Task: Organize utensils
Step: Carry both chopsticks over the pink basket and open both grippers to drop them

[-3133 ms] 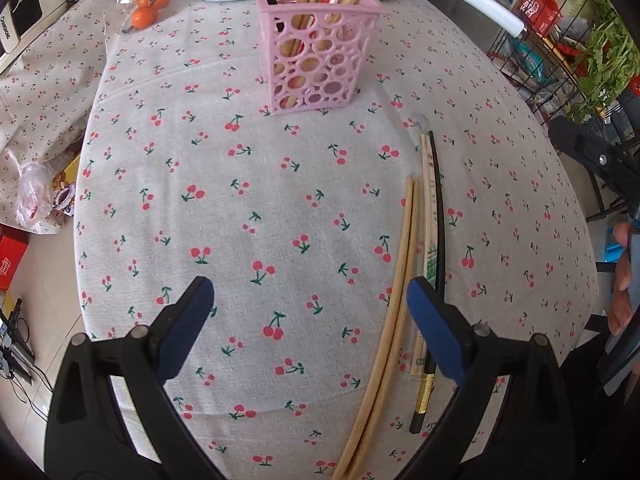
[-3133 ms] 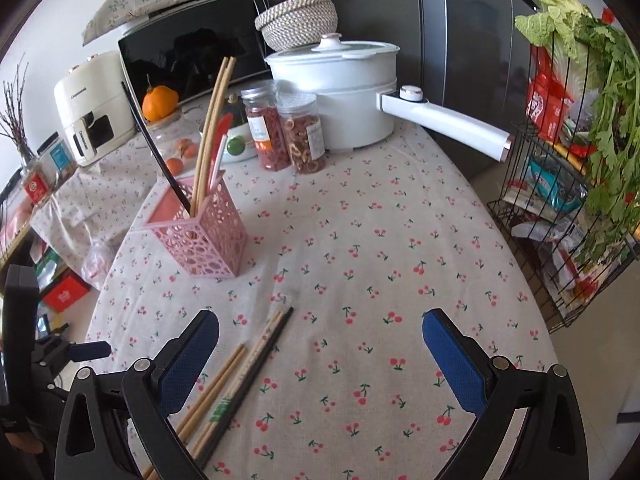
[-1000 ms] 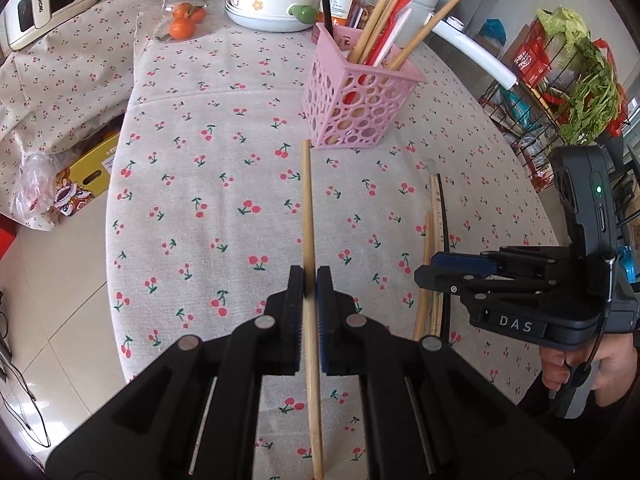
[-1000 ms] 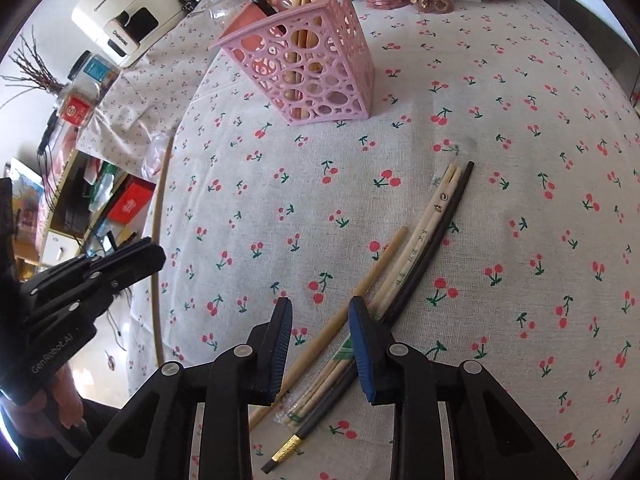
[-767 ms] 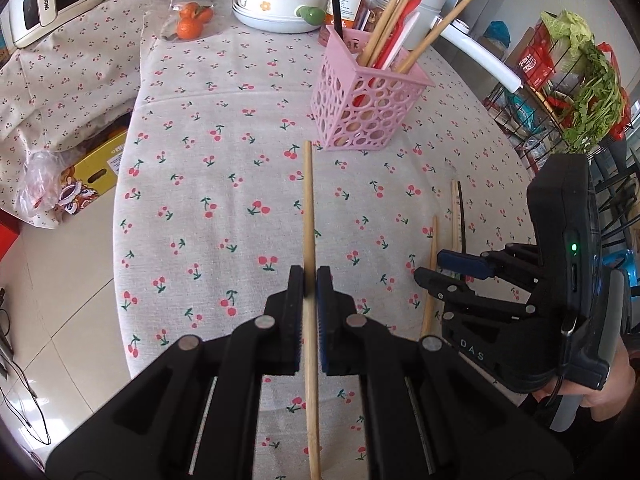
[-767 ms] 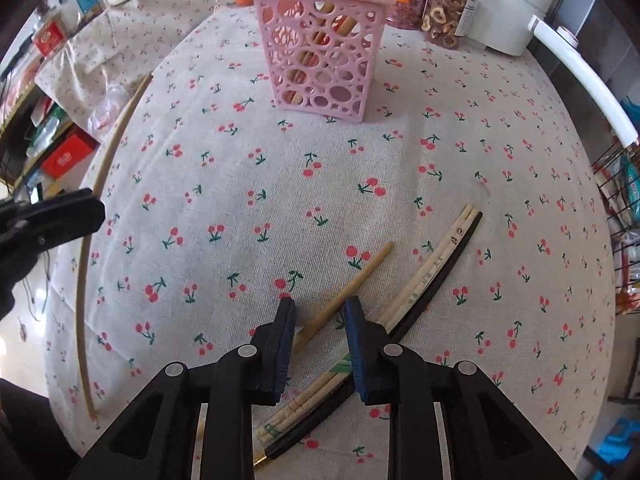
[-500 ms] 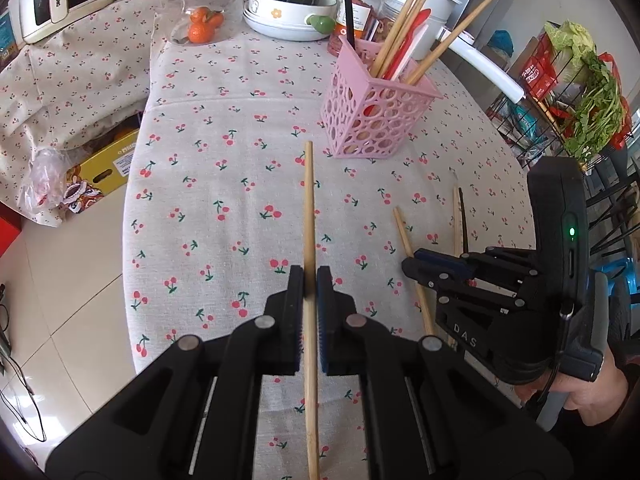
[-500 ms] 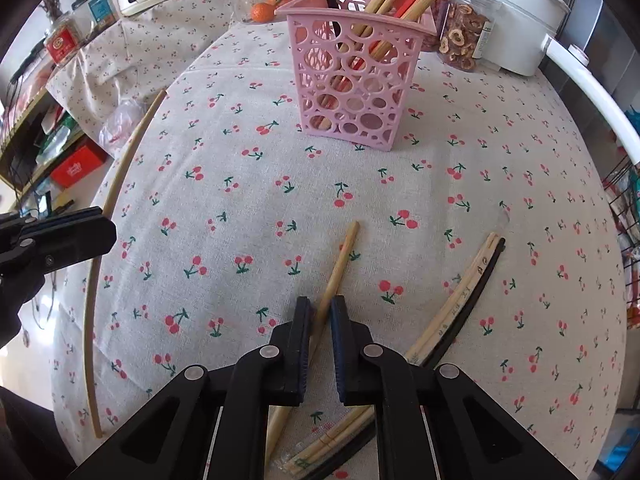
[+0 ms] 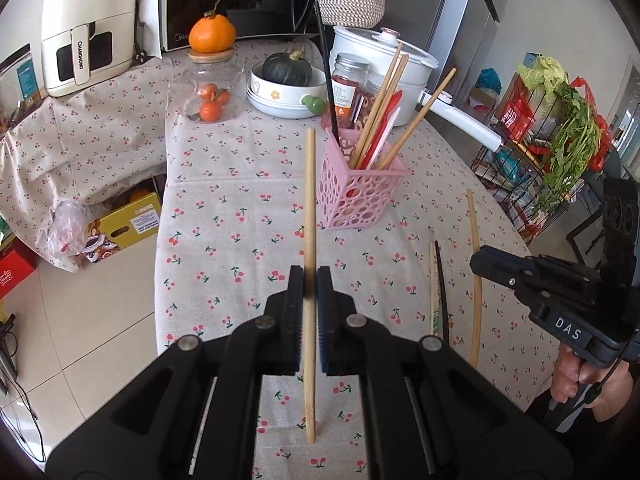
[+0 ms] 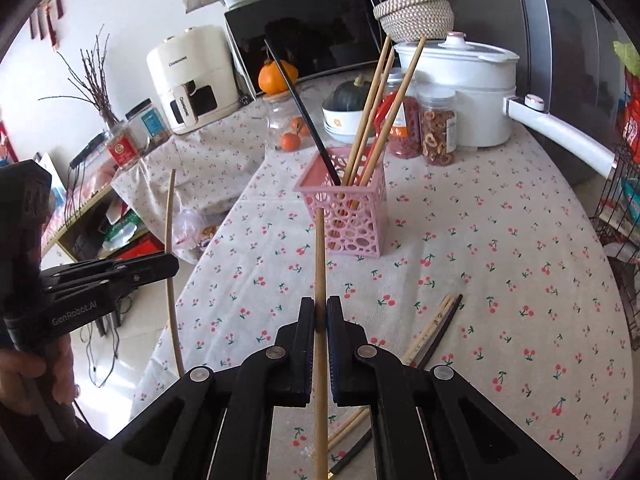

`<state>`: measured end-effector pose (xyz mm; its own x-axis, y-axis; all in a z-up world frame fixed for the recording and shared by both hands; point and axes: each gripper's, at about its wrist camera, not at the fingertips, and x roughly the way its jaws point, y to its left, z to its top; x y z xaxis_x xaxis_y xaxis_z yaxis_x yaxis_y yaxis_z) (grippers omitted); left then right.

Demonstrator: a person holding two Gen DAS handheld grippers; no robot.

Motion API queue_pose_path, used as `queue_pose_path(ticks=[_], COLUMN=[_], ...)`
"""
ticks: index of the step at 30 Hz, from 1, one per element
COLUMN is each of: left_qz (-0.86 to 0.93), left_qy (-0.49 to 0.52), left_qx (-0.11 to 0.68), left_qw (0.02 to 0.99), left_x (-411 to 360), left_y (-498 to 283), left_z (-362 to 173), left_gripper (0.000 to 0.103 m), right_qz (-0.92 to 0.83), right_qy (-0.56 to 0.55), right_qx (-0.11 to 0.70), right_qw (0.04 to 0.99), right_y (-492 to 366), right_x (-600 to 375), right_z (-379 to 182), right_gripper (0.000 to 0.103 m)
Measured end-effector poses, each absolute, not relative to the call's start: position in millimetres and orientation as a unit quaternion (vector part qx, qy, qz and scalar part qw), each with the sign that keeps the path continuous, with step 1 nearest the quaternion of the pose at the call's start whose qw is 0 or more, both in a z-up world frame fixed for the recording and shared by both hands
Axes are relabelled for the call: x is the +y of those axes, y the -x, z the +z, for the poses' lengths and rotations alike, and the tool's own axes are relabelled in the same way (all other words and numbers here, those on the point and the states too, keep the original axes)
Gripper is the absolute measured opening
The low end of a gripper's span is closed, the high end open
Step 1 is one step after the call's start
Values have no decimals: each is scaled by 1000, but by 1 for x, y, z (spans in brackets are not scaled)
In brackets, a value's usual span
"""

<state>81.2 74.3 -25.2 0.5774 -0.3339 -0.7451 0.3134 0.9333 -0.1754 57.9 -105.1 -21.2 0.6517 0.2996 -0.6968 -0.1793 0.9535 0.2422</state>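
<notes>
Both grippers had lifted since the earlier frames, each pinching one wooden chopstick: left gripper [image 9: 308,280], right gripper [image 10: 320,316]. Pink holder [image 10: 352,216] stood at 12 o'clock; remaining chopsticks [image 10: 436,328] lay at 3 o'clock. Transfer step; next, tips into holder.

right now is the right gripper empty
No, the right gripper is shut on a wooden chopstick pointing toward the pink holder.
</notes>
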Motion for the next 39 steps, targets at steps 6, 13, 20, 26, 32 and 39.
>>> queue_pose_path(ticks=[6,13,20,26,32,39], left_qz=[-183,-182,-173,-168,-175,-182], left_qy=[14,29,44,41,34,-20], left_qx=[392,351,295,263,258,282], left_qw=[901,918,939,949,950,942], left_x=[72,72,70,57,39,2], left_y=[-78,-80,-87,-98,-119,-146], left_z=[-8,19,54,75,85,73], left_gripper=[7,7,7,7,7,7], right_qz=[123,123,119,114,109,102], right_qy=[-87,-100,-101,-117,-121,-127], right_qx=[351,301,257,222,173,144], right_qw=[924,940,954,961,971,976], right_y=[-45,-43,-59,-79,-101,-130], right_x=[-119,-127,-131,-140,-144,-153], right_z=[9,42,74,94,108,98], right_gripper=[6,6,6,6,6,6])
